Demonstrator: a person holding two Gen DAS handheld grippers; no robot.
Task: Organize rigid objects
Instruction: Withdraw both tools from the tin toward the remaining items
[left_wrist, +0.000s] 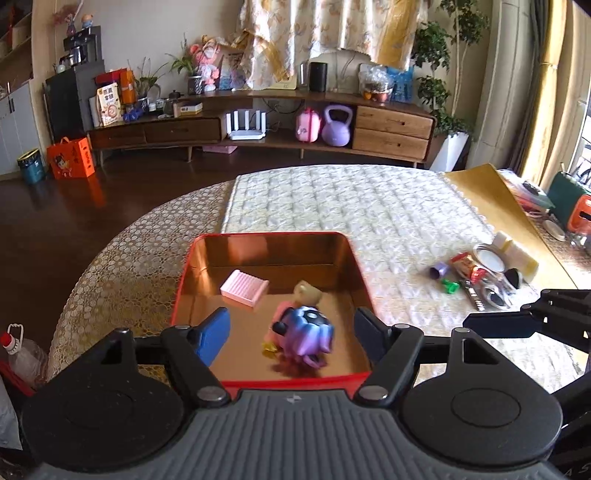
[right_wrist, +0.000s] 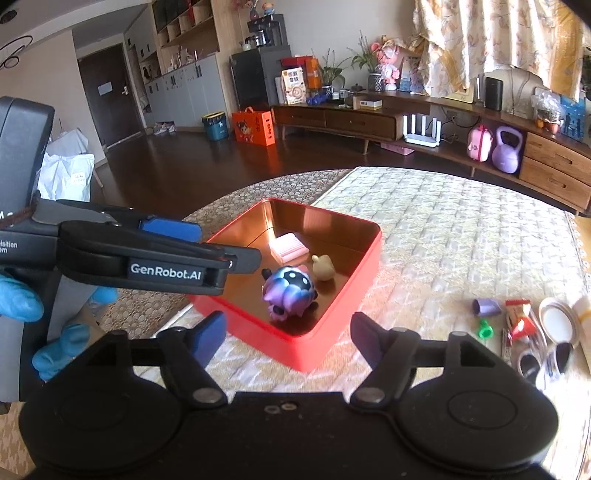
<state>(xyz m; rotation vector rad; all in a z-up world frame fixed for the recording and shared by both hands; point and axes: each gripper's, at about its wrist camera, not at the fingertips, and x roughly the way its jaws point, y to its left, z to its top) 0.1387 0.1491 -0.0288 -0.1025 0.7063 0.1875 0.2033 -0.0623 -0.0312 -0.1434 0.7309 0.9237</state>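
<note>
Through my left wrist camera, my left gripper (left_wrist: 291, 332) hung spread and empty over the red tin (left_wrist: 201, 243), where the purple toy (left_wrist: 308, 332) lay beside a pink block (left_wrist: 244, 288). Through my right wrist camera, my right gripper (right_wrist: 288, 338) stood wide apart, empty, just before the tin (right_wrist: 332, 332); loose bits (right_wrist: 517, 325) lay rightward on the table (right_wrist: 443, 240).

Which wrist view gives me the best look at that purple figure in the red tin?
The right wrist view: the purple figure appears sharp, unblocked, its dotted top clear inside the red tin. In the left wrist view the purple figure is closer but motion-blurred.
</note>
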